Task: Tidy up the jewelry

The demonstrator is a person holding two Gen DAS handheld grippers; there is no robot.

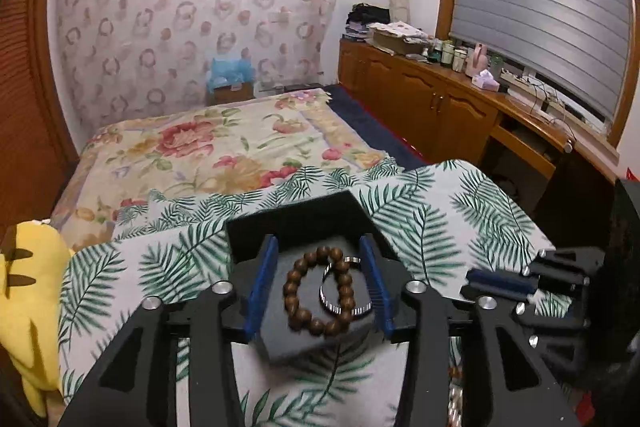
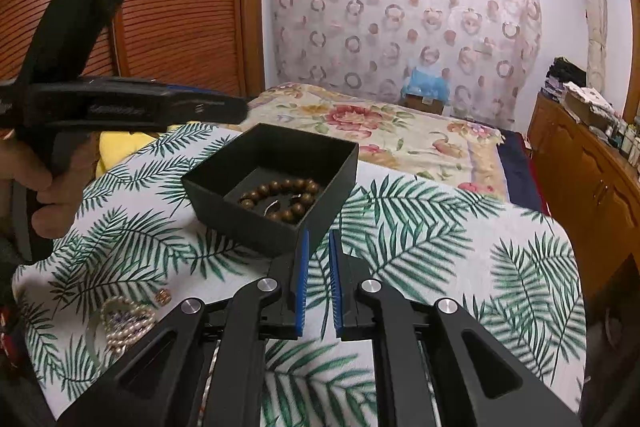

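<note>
A black open box point(image 2: 276, 187) stands on a palm-leaf cloth. Inside lie a brown wooden bead bracelet point(image 2: 280, 195) and a silver ring point(image 2: 274, 205). In the left wrist view my left gripper point(image 1: 320, 283) is open and hangs over the box point(image 1: 296, 223), with the bead bracelet point(image 1: 316, 291) and a striped silver bangle point(image 1: 340, 291) between its fingers. My right gripper point(image 2: 319, 287) has its blue pads nearly together with nothing between them, just short of the box's near corner. A pearl bracelet point(image 2: 124, 323) and a small gold piece point(image 2: 162, 297) lie on the cloth at the left.
The leaf-print cloth point(image 2: 440, 247) covers a raised surface in front of a floral bed point(image 2: 380, 131). A yellow plush toy point(image 1: 28, 287) lies at the left. Wooden cabinets point(image 1: 440, 99) with clutter run along the right wall. A hand holds the left gripper's handle point(image 2: 80, 103).
</note>
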